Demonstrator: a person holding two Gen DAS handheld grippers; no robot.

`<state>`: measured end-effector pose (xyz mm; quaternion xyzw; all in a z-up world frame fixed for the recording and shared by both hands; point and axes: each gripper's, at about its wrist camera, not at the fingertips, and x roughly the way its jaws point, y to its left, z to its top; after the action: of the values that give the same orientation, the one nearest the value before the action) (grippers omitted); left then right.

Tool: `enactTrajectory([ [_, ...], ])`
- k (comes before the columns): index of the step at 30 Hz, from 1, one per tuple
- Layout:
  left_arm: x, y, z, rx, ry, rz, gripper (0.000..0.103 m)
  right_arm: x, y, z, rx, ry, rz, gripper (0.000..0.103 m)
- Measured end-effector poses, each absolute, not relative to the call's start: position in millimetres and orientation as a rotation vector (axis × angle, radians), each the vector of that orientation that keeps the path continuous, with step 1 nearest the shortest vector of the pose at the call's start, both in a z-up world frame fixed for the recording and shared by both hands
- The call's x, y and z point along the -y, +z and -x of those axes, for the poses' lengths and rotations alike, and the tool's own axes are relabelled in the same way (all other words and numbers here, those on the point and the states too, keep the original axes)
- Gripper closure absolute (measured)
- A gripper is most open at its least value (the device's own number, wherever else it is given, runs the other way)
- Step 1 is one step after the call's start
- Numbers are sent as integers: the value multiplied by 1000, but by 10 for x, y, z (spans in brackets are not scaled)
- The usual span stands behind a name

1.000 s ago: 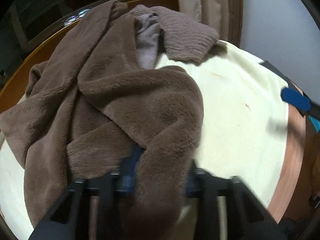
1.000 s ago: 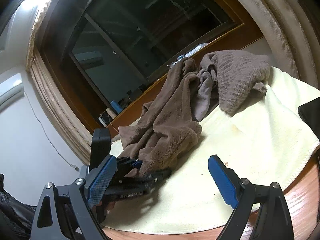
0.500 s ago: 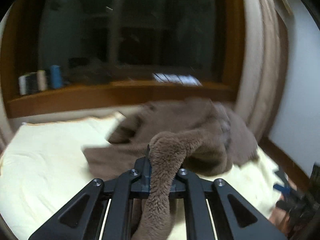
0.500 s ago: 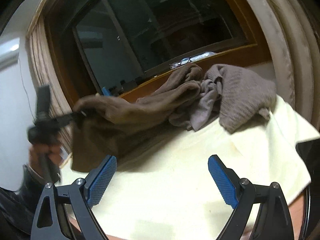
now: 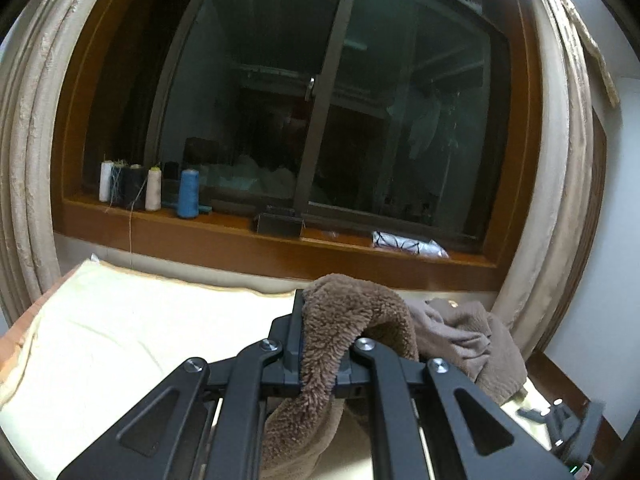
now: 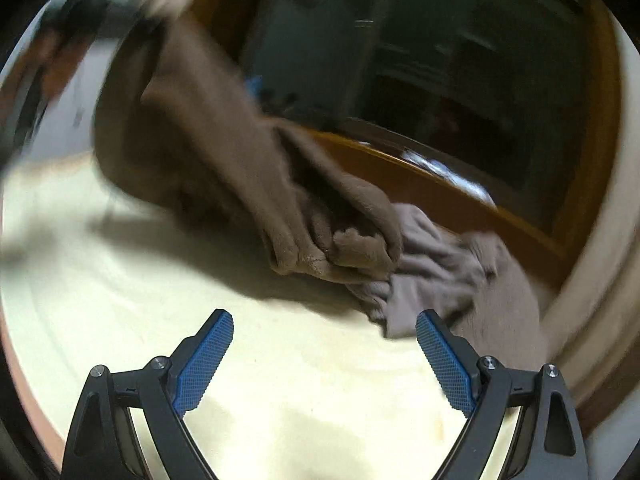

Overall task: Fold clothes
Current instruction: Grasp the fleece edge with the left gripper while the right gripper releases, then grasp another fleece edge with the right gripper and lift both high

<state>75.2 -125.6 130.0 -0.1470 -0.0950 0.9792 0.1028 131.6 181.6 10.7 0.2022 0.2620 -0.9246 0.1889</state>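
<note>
Fleece garment (image 5: 340, 320) now aloft in left claw (image 5: 320, 360)

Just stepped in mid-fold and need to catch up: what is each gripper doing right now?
Left gripper: shut on the fuzzy brown garment, lifting it off the cream cloth.
Right gripper: open, holding nothing, above the cream cloth.

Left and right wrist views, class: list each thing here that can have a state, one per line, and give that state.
Left gripper: shut on the fleece garment.
Fleece garment: unfolded, one end lifted, the rest trailing to the pile.
Right gripper: open, empty, above the cream cloth.
Grey-brown knit garment: crumpled, lying on the cloth.
Cream cloth: spread flat.
Window: closed.
Curtains: drawn aside.
</note>
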Motion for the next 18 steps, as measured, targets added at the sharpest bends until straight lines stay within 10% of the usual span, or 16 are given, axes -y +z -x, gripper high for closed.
enactTrajectory([
  [18,1366,1930,-890,164,2890,177,94,-909,-97,-382,-815,-2189,-565,9],
])
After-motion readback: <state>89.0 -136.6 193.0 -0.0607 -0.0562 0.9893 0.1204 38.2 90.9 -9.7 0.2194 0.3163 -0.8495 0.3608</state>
